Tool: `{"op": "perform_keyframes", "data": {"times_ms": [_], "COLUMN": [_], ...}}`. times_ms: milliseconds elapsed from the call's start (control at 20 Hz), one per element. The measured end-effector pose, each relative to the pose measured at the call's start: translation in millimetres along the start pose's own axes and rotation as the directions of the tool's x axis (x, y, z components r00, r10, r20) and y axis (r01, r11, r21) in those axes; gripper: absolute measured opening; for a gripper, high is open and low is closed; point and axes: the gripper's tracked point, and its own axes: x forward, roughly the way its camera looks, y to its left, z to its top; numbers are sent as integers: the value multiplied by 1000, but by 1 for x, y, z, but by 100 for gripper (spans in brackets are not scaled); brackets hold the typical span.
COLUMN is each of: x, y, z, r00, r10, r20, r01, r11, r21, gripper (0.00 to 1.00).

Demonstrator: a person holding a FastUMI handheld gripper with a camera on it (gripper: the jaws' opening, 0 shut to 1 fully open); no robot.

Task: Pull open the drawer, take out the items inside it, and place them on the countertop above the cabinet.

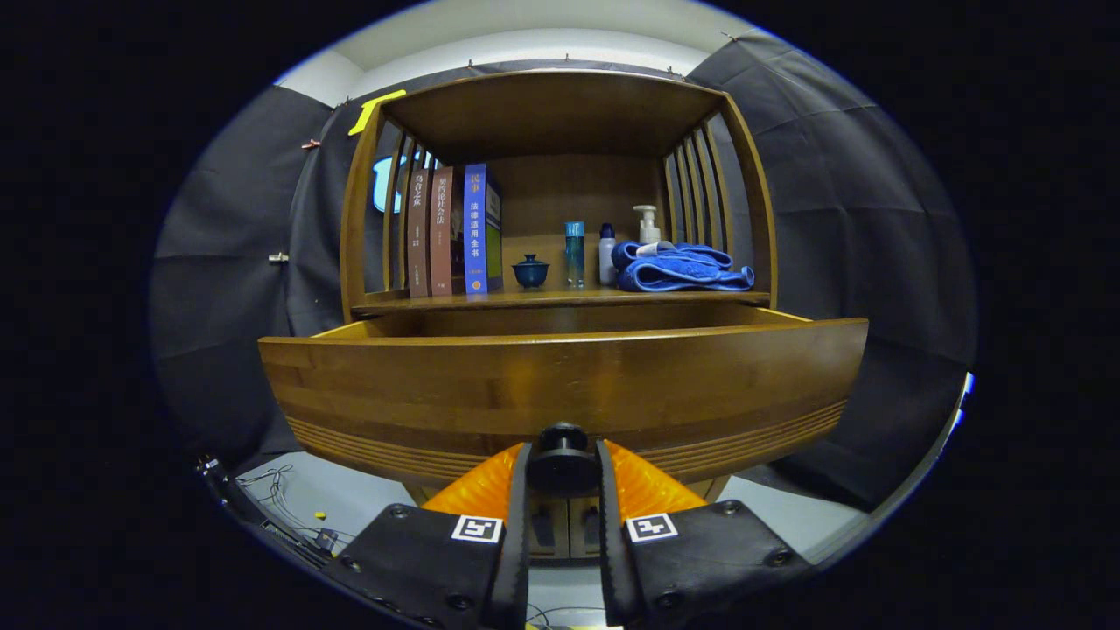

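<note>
So the wooden cabinet (560, 114) is sitting dead ahead, and its drawer (560, 385) is standing pulled out toward the camera, front panel looming big just beyond the fingers. The countertop (542, 300) above it is already carrying a row of books (455, 229), a folded blue towel (678, 268), a pump bottle (647, 224), two small bottles (575, 254) and a little blue lidded cup (530, 270). The gripper (563, 472) is clamping the dark round knob (563, 457), both fingers pressing its sides, nearly closed. Looks like the pulling-open step is wrapping up; can't see inside the drawer from down here, so the items are hidden. Next move is probably letting go, lifting over the front edge and reaching in. Free countertop is looking tight, mostly the gap around the cup.
</note>
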Motion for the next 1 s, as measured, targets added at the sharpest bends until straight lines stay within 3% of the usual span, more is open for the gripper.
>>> {"op": "perform_keyframes", "data": {"times_ms": [550, 950, 1000], "x": [-17, -44, -49], "y": [1, 16, 14], "z": [-6, 38, 43], "r00": [999, 1000, 1000], "r10": [-6, 22, 4], "r20": [-43, -13, -24], "r01": [6, -21, -3], "r11": [1000, 999, 999], "r21": [-7, 42, 34], "gripper": [37, 99, 99]}}
